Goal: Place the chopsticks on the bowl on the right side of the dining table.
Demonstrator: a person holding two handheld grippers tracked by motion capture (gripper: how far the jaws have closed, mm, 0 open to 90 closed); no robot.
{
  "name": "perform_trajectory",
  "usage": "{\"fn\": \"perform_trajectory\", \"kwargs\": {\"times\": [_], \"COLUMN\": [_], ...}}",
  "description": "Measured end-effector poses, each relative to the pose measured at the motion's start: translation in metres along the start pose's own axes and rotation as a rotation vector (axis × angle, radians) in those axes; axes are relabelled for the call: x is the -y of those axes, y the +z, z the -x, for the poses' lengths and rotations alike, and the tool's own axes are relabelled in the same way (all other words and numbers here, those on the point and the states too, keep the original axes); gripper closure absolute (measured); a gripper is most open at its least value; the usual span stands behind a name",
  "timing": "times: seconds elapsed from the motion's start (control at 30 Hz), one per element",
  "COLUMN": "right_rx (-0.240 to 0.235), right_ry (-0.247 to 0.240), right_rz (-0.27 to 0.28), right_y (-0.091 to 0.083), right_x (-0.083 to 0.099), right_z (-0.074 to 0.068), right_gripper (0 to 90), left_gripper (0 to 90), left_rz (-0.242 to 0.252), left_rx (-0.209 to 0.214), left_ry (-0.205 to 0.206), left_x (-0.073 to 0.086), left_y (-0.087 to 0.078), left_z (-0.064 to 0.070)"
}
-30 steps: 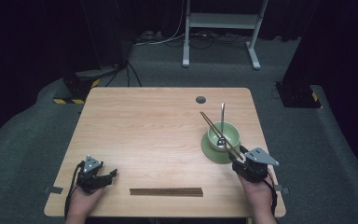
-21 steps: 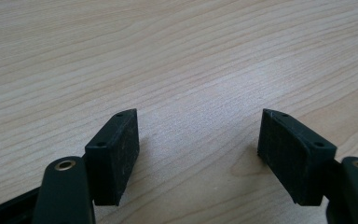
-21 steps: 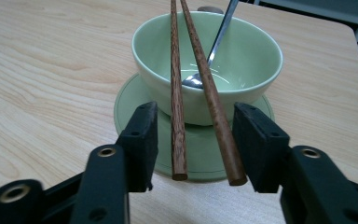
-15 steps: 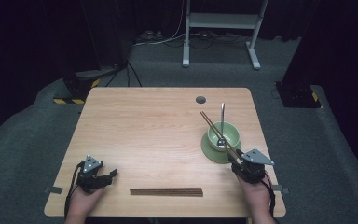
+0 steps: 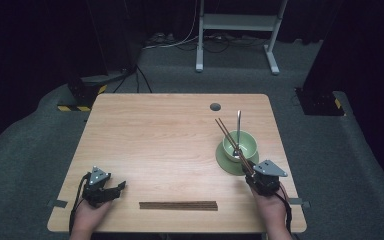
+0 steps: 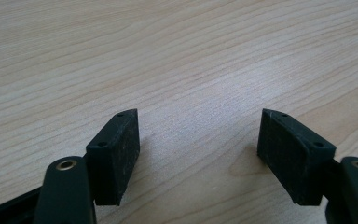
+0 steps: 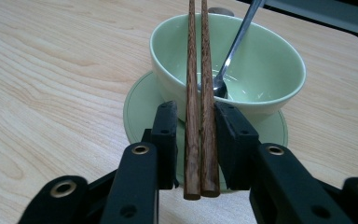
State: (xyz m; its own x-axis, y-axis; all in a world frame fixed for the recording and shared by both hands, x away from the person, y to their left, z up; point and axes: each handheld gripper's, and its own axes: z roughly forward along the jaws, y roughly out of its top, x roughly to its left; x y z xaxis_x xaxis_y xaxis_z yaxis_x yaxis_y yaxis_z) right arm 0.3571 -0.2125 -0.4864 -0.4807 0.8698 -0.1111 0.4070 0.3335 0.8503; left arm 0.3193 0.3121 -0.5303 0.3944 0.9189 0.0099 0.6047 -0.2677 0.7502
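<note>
on the right side of the table (image 5: 180,130), near its right edge, a green bowl (image 5: 240,146) sits on a green saucer (image 5: 225,162). a metal spoon (image 5: 238,131) leans inside the bowl. the middle of the table and its far side are bare wood, so there is lots of room to move there. a small dark hole (image 5: 215,106) is near the far edge. a second pair of chopsticks (image 5: 178,205) lies flat close to the near edge, between the two hands.

the right hand-held gripper (image 5: 260,176) is just in front of the saucer, close to the near right corner. its jaws are squeezed narrow on a pair of brown chopsticks (image 7: 200,93), which lie side by side and point over the bowl. the jaws grip them near their blunt ends.

the left hand-held gripper (image 5: 111,189) is near the near left corner, low over the wood. its jaws stand wide apart with nothing between them but bare table.
</note>
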Motion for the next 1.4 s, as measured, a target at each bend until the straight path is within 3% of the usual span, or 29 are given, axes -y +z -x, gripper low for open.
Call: {"fn": "perform_trajectory", "kwargs": {"times": [0.63,0.9,1.17,1.33,1.4], "right_rx": [-0.02,-0.035,-0.039,-0.047,-0.049], "right_ry": [0.041,0.031,0.027,0.024,0.023], "right_rz": [0.005,0.009,-0.002,0.002,0.003], "right_y": [-0.004,-0.009,-0.009,-0.01,-0.01], "right_x": [0.002,0.001,0.002,0.002,0.002], "right_z": [0.007,0.004,0.004,0.004,0.004], "right_gripper": [76.4,76.4,76.4,76.4,76.4], "left_gripper": [30.5,29.9,15.4,15.5,15.3], "left_rz": [0.002,-0.004,-0.039,-0.105,-0.108], "left_rx": [-0.002,0.013,0.054,0.076,0.092], "left_ry": [0.002,-0.003,0.042,0.04,0.033], "left_x": [0.0,0.0,-0.003,-0.013,-0.019], "left_y": [-0.001,-0.001,0.003,0.004,0.004], "left_z": [0.001,0.001,0.003,0.001,-0.001]}}
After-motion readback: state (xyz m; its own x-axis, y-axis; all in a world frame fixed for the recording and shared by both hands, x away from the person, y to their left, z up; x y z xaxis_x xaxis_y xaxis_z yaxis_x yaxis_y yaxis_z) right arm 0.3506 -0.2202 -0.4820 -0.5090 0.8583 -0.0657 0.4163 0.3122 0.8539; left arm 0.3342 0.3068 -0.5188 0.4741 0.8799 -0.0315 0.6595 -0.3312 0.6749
